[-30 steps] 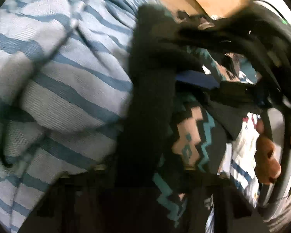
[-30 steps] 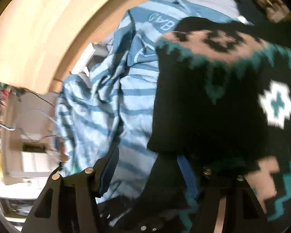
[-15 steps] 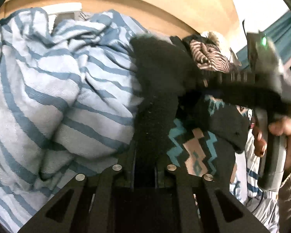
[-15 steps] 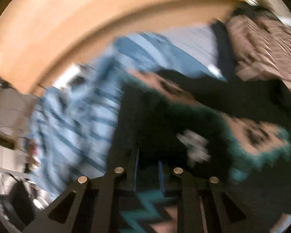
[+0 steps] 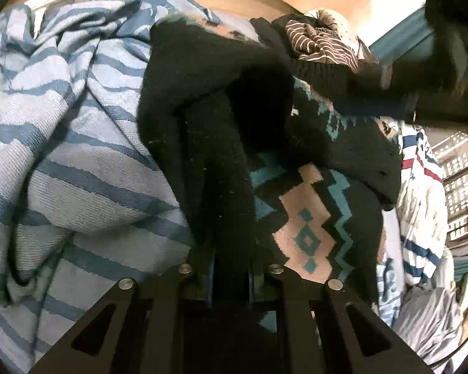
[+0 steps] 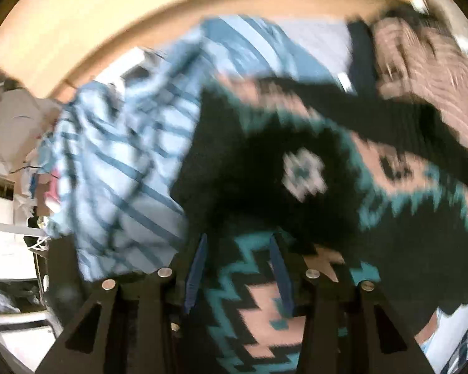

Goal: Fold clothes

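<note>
Left wrist view first: at far left a crumpled blue-and-grey striped woven garment (image 5: 62,143) lies heaped, apparently pushed aside to await its turn. Beside it, the left hand-held gripper (image 5: 229,268) is clenched on a fold of the black knitted sweater with teal and pink zigzag pattern (image 5: 309,218), likely pinning one edge so the cloth can be drawn taut. Further right sit a brown striped bundle (image 5: 321,43) and a white garment with navy and red stripes (image 5: 421,193). In the blurred right wrist view, the right hand-held gripper (image 6: 238,268) has sweater between its blue pads (image 6: 196,265), but I cannot tell whether it grips.
</note>
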